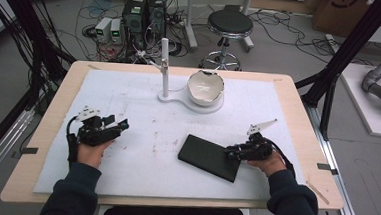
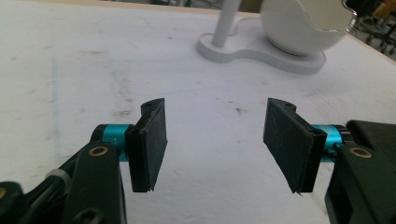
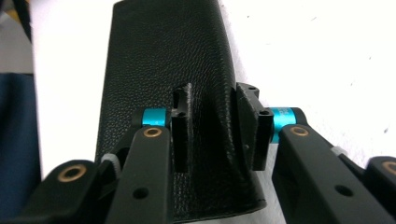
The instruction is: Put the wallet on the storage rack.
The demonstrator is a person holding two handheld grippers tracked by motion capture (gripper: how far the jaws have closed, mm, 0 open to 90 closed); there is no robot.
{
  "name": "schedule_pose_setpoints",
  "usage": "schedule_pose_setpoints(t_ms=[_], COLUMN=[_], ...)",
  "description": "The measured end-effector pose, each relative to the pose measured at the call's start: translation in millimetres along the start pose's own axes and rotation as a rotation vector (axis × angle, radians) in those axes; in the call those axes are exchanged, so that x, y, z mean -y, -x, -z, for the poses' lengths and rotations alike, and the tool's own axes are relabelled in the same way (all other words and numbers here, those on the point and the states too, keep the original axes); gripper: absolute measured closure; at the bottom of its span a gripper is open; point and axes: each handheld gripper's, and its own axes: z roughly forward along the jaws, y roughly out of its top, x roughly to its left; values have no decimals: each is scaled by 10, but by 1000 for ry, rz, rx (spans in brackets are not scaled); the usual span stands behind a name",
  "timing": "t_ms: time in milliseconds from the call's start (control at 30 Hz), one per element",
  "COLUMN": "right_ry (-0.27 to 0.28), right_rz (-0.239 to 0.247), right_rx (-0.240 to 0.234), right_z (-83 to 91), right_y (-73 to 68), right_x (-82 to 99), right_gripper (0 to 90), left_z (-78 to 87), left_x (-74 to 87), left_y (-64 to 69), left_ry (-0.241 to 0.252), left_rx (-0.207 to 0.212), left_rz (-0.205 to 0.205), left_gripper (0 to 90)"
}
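Bench [image 1: 298, 114]: pale wooden top, most of it covered by a white mat [image 1: 139, 169] marked with faint scuffs and stains. Black case [image 1: 208, 157]: flat, rectangular, with a pebbled leather-like surface, lying on the mat toward the front right of the bench, set at an angle to the front edge. Right gripper [image 1: 231, 154]: held in the person's right hand near the front right of the bench, its jaws clenched on the right-hand end of the black case; in the right gripper view [image 3: 212, 130] the two black pads pinch a raised fold of the case between them. Left gripper [image 1: 122, 125]: held in the person's left hand toward the front left of the bench, well apart from the case, released; in the left gripper view [image 2: 219, 140] the jaws stand wide apart with bare mat between them. White stand [image 1: 165, 88]: a flat base with an upright post, near the middle of the bench's far edge. White bowl [image 1: 205, 87]: irregular, chipped-looking rim, seated on the right-hand end of the stand's base. Both of the person's forearms wear dark sleeves [image 1: 75, 190] and enter over the front edge of the bench.
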Motion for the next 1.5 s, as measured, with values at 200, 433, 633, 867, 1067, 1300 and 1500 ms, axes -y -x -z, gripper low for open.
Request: schedule_pose_setpoints(t_ms=[200,433,633,867,1067,1300,1500], right_ry=[62,180,217,219,237,278,296], right_rz=[12,81,135,232,246,205,188], right_rx=[18,258,454,473,389,325,274], right_z=[114,422,617,611,604,609,603], right_y=[-27,-77,-155,-266,-286,-248,-233], right_x=[-8,-27,-25,-58,-55,-20,-1], right_gripper=[788,809,813,808,783,714,657], left_z=[67,19,-1,-7,-21,-30,-34], left_x=[-19,-10,-8,0,7,13,16], left_y=[-75,-60,-41,-40,-25,-23,-23], left_ry=[36,26,28,27,22,19,16], left_rx=[-13,-6,3,6,14,20,21], left_rz=[16,8,11,10,7,8,7], left_gripper=[401,408,409,411,411,412,411])
